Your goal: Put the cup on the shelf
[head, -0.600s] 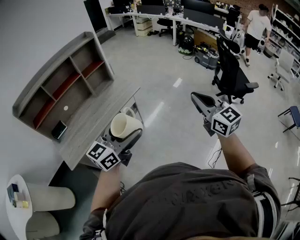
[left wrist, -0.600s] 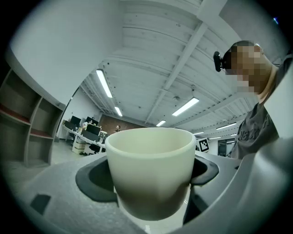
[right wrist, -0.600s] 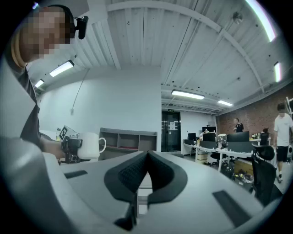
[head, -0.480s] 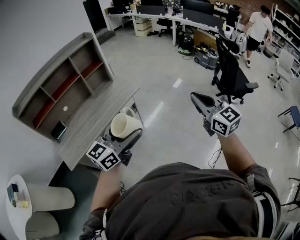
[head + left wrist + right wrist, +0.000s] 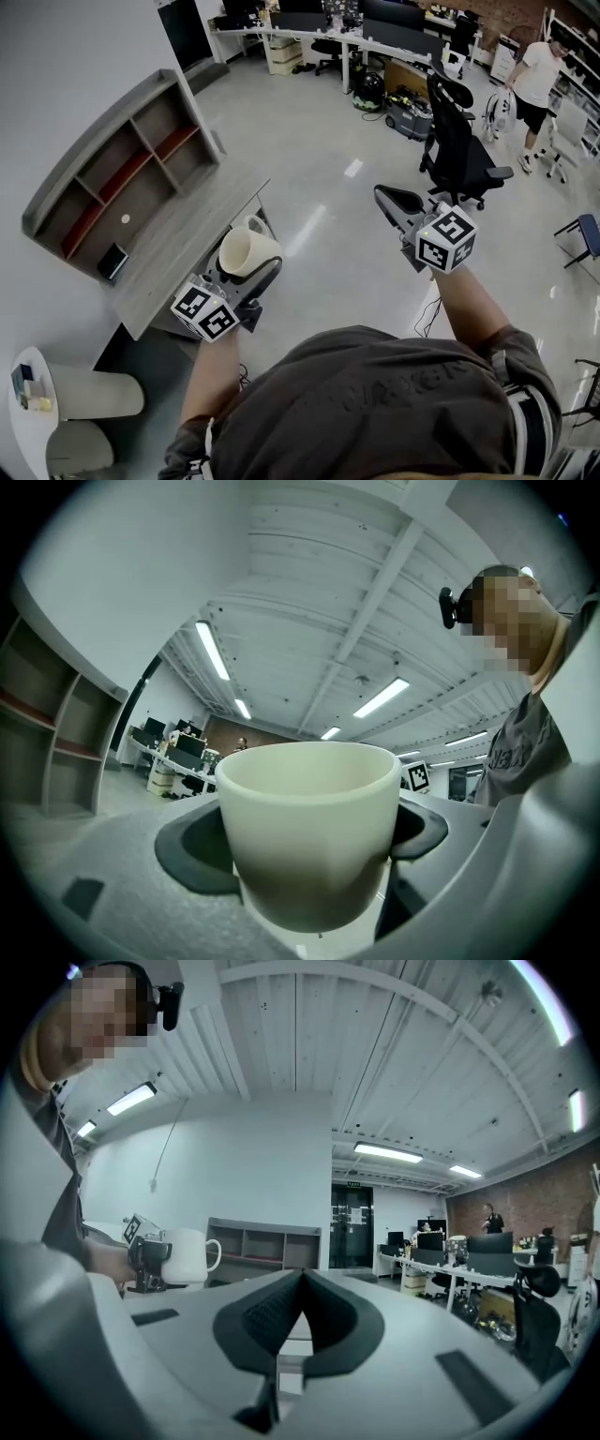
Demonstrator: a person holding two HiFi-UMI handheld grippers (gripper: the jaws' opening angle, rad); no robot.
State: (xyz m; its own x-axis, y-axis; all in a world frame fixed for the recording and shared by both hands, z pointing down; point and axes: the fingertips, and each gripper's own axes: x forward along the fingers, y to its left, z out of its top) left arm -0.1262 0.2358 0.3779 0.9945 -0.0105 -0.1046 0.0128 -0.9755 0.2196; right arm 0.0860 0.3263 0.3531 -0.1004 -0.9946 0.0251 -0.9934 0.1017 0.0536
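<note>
So the left gripper (image 5: 242,277) had its jaws spread about as wide as they go, pressed on either side of the cup (image 5: 305,817). The cup sat upright between them, mouth up, its handle (image 5: 257,223) poking out past the jaw tips. That makes sense: gripping it by the body keeps it level, so it can be set down flat. Nothing was in it as far as the head view showed, just a bare cream inside.

The right gripper (image 5: 301,1288) was off to the side of the left jaws, well apart from them. Its jaws were pinched together on nothing, and it was probably just parked out of the way.

Just below and ahead of the left jaws was the grey desk (image 5: 178,253), with the cup hanging over its near edge. Further ahead and to the left of the jaws stood the shelf (image 5: 112,178) at the back of the desk. Its compartments looked open and mostly bare, a couple with red bottoms. A small dark box (image 5: 112,261) stood at its near end, plus a pale dot (image 5: 125,218) too small to tell.

So the cup wasn't shelved yet, and there looked to be plenty of room for it.
</note>
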